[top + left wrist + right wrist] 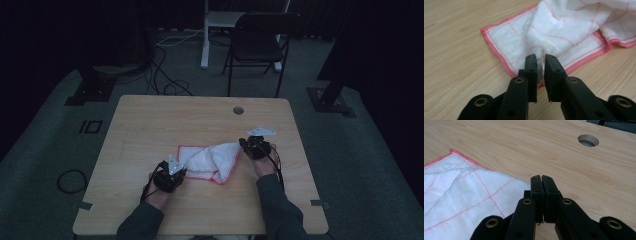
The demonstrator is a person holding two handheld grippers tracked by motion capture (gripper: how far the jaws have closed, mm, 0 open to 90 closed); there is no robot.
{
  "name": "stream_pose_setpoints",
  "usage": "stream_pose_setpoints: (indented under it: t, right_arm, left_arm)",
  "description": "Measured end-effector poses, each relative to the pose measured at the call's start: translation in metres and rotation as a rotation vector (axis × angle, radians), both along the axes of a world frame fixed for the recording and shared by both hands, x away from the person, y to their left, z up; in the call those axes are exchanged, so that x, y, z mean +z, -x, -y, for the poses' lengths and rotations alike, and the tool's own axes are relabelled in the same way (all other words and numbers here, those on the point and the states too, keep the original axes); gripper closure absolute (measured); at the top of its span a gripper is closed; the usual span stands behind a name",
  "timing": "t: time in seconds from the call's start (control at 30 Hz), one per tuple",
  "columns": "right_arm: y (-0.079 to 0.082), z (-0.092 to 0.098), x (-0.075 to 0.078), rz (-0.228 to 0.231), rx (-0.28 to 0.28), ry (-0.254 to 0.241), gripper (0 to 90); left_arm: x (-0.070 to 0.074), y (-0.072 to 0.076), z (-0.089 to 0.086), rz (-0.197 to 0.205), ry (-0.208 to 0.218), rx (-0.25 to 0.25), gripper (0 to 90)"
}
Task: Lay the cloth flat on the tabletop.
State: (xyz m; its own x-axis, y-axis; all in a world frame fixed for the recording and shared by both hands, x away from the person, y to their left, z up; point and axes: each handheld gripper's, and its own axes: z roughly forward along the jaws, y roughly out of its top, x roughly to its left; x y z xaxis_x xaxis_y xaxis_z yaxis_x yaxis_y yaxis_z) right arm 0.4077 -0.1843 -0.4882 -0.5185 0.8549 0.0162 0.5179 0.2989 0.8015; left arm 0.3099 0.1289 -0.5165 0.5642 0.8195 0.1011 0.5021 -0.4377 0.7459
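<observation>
White cloth [212, 161] with pink-red hem and grid lines lies near the middle of the wooden surface [150, 125], partly folded — one flap is doubled over toward the person's right, leaving a single layer flat at the left.

Left gripper [541, 58]: jaws slightly parted, a pinch of cloth standing between them at the near hem. A gap shows beside the fabric, so I judge the pinch loosened rather than clamped. Seen from the high view, this gripper [170, 175] sits at the cloth's near-left edge.

Right gripper [541, 177]: jaws clenched together, nothing visible between the tips; cloth lies just beside and under them, so I cannot tell if a thin edge is caught lower down. In the high view it [255, 145] rests at the cloth's right end.

Step in hand, as I read it: folding the cloth.

- Let the left pinch go fully before lifting away, or the hem will drag and spoil the fold.
- Regrip at a true corner, hem layers together.
- Keep the right end pinned while the left works — otherwise the whole cloth slides.
</observation>
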Motion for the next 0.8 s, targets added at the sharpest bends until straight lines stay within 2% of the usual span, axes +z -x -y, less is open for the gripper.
stream_pose_setpoints:
  t: [0.07, 0.2, 0.27, 0.37, 0.5, 0.6, 0.67, 0.73, 0.8]
  right_arm:
    - [0.0, 0.0, 0.0, 0.0, -0.001, -0.003, 89.4]
    - [0.0, 0.001, 0.0, 0.003, 0.0, -0.003, 89.4]
    - [-0.001, 0.001, 0.0, 0.005, 0.0, -0.003, 89.4]
    - [-0.001, 0.0, -0.001, 0.001, -0.006, -0.007, 89.4]
    - [-0.002, -0.002, -0.001, -0.001, -0.004, -0.009, 89.4]
    - [-0.002, -0.002, -0.001, -0.001, -0.007, -0.012, 89.4]
    - [-0.002, -0.002, -0.001, 0.0, -0.006, -0.012, 89.3]
    - [-0.002, -0.001, -0.001, 0.0, -0.007, -0.013, 89.3]
    - [-0.003, -0.001, -0.001, 0.002, -0.007, -0.012, 89.4]
  left_arm:
    - [0.002, 0.001, -0.002, 0.001, 0.01, 0.012, 73.4]
    - [0.007, 0.002, -0.008, 0.011, 0.033, 0.037, 69.6]
    - [0.009, 0.003, -0.006, 0.019, 0.051, 0.033, 68.5]
    - [0.009, 0.005, 0.008, 0.026, 0.057, -0.03, 71.6]
    - [0.001, 0.004, 0.03, -0.006, 0.045, -0.1, 81.7]
    - [-0.006, 0.0, 0.045, -0.032, 0.031, -0.123, 82.7]
    - [-0.009, -0.002, 0.05, -0.039, 0.026, -0.124, 82.3]
    - [-0.017, -0.006, 0.06, -0.068, 0.02, -0.125, 82.0]
    - [-0.02, -0.006, 0.065, -0.074, 0.01, -0.132, 81.3]
